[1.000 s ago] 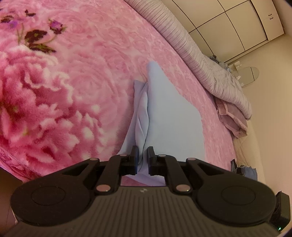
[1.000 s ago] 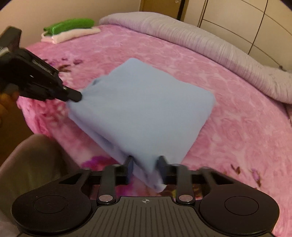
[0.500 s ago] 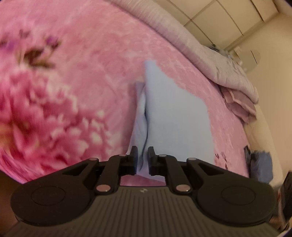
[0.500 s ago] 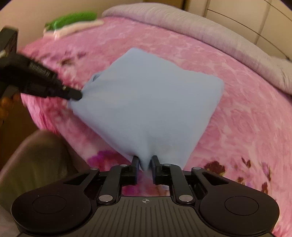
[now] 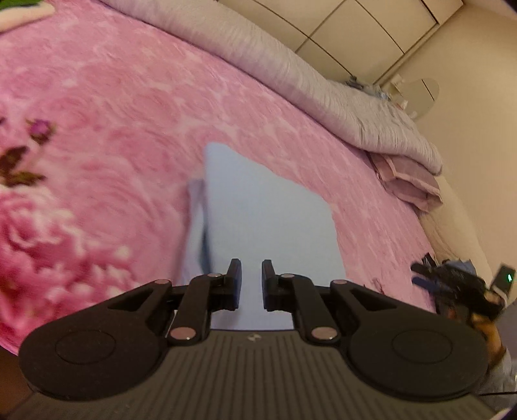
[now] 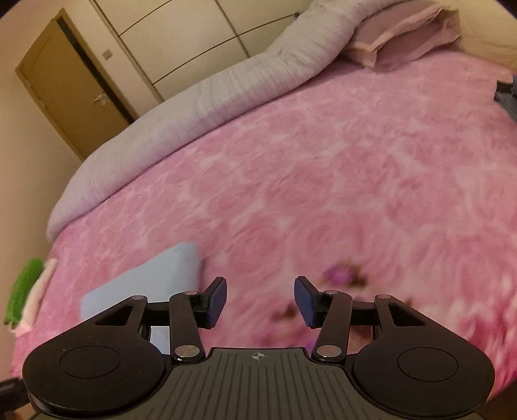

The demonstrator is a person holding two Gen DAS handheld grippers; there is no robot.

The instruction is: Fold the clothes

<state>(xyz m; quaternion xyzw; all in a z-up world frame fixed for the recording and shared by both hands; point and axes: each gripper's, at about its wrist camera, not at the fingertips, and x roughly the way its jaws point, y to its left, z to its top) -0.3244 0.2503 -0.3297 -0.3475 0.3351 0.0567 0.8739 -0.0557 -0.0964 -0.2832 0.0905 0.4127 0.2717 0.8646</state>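
Left wrist view: left hand-held gripper (image 5: 248,280) is sitting narrowly parted, nothing between the fingers, hovering over the near edge of the folded light-blue garment (image 5: 268,223). Whether the tips are touching the cloth, cannot tell. Garment is lying flat on the pink floral blanket (image 5: 113,129) covering the bed, with a layered fold edge showing along its left side. Grey rolled duvet (image 5: 290,80) is running along the far side of the bed, a mauve pillow (image 5: 410,181) lying at its right end. Cream wardrobe doors (image 5: 355,26) are standing beyond. Right hand-held gripper (image 5: 452,287) is showing at the far right, blurred.

Right wrist view: right hand-held gripper (image 6: 260,299) is standing wide open, holding nothing, over bare blanket (image 6: 323,161). Light-blue garment (image 6: 155,281) is lying to its left, apart from the fingers. Green and pale folded clothes (image 6: 26,297) are sitting at the left bed edge. Duvet (image 6: 194,106) is lying along the far side, brown door (image 6: 71,80) standing far left.
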